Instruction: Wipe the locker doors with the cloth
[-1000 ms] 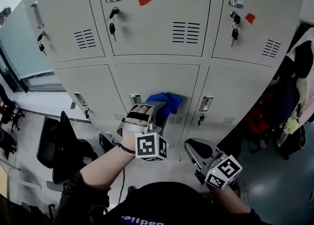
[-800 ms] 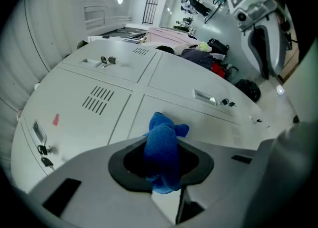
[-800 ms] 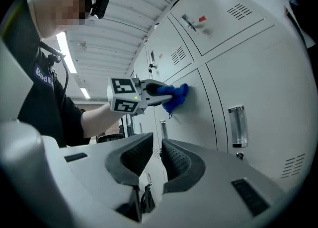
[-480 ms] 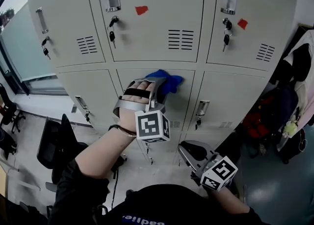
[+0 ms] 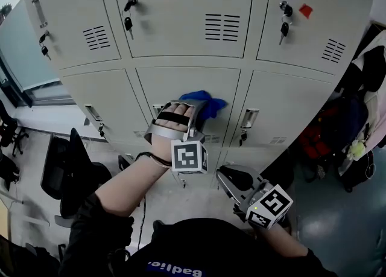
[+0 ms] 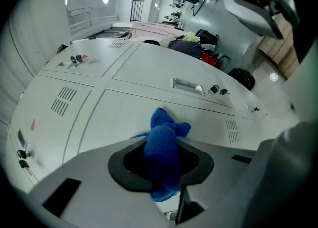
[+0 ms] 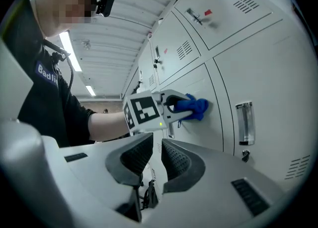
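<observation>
Cloth [image 6: 161, 142] sits clamped between left gripper [image 5: 194, 111] jaws (seemingly touching locker door [image 5: 181, 85]).

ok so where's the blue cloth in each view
Head view: crumpled blue cloth at centre, on the middle lower locker door.
Left gripper view: cloth low centre, clamped in the left gripper.
Right gripper view: cloth at centre, pressed to that door.
Shared landmark: the metal handle of the lower right locker door.
</observation>
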Demonstrator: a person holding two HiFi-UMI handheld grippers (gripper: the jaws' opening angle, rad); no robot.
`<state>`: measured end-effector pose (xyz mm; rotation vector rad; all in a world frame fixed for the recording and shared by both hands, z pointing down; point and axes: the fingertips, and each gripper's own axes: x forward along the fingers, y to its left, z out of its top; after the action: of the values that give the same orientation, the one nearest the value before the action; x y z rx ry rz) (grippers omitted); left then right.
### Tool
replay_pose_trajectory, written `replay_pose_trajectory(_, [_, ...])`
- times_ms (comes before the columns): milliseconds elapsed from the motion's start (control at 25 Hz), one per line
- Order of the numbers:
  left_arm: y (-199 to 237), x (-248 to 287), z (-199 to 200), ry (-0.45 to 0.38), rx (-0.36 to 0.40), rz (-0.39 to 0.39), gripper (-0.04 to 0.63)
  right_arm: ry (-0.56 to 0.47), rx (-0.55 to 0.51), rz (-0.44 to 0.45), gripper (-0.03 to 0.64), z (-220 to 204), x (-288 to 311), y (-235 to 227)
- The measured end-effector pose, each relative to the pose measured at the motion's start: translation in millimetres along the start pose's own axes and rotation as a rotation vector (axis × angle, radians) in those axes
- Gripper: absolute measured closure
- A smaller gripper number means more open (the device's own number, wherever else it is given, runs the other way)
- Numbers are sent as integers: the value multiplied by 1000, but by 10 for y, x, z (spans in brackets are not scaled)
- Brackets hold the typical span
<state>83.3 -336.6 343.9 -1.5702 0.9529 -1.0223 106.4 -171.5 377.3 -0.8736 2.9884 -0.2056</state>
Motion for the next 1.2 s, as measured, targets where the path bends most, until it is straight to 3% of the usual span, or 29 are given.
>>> replay_pose_trajectory(280, [-963,156,-109,-8,38,-140,492,30,28,-53,569,-116,-105,-105])
replay_pose_trajectory(520, [-1885,330,-313,33,90,-268,492,51,28,-92,569,-174,-196,-143])
replay_pose_trajectory(760, [-2595,430,-453,73,87,-422,492,62,38,-122,569,-230,-264,-173])
replay_pose_trajectory(1000, [-2733,415,-464,89,74,-514,492,38,41,-141,569,-213,-323,-196])
replay_pose_trajectory(1080, [-2546,390,-450,94,69,-517,492,14,40,-147,569,-176,-343,-202])
replay_pose_trajectory(1200, [-1929,265,-297,56,44,-469,492,-17,39,-151,569,-111,-370,-207])
